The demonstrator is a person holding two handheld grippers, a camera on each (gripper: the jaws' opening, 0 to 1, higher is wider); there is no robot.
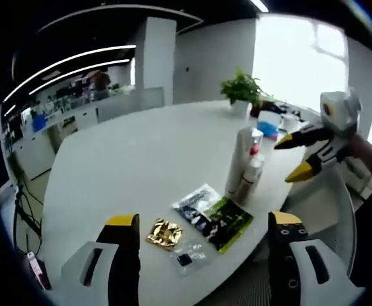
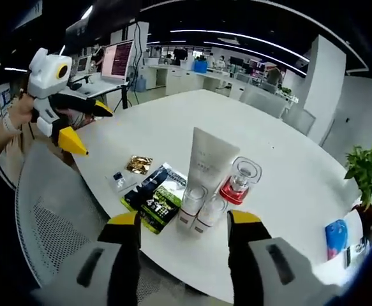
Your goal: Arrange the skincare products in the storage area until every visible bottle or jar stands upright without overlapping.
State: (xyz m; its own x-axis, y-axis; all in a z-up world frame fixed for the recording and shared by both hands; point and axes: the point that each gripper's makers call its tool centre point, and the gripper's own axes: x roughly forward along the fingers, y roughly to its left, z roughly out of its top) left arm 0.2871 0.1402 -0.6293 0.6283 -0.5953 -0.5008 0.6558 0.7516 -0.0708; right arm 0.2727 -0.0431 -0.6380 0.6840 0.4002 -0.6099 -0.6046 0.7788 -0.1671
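Note:
On the white table point(image 2: 281, 159), a tall white tube point(image 2: 208, 159) stands upright with a red-collared, clear-capped bottle point(image 2: 240, 182) beside it and two small white bottles point(image 2: 191, 207) in front. They form one tight cluster, the tube point(image 1: 240, 159) being the tallest. My right gripper point(image 2: 184, 218) is open and empty just short of the cluster; it also appears as the right gripper point(image 1: 294, 157), hovering off the table edge. My left gripper point(image 1: 205, 223) is open and empty above flat sachets point(image 1: 221, 220); from the other side, the left gripper point(image 2: 90, 127) hangs over a chair.
A gold sachet point(image 2: 138, 164) and a small clear packet point(image 2: 119, 180) lie flat beside the green-black sachets point(image 2: 157, 201). A potted plant point(image 2: 364, 172) and a blue item point(image 2: 335, 236) sit further along the table edge. A grey mesh chair point(image 2: 52, 217) stands at the table.

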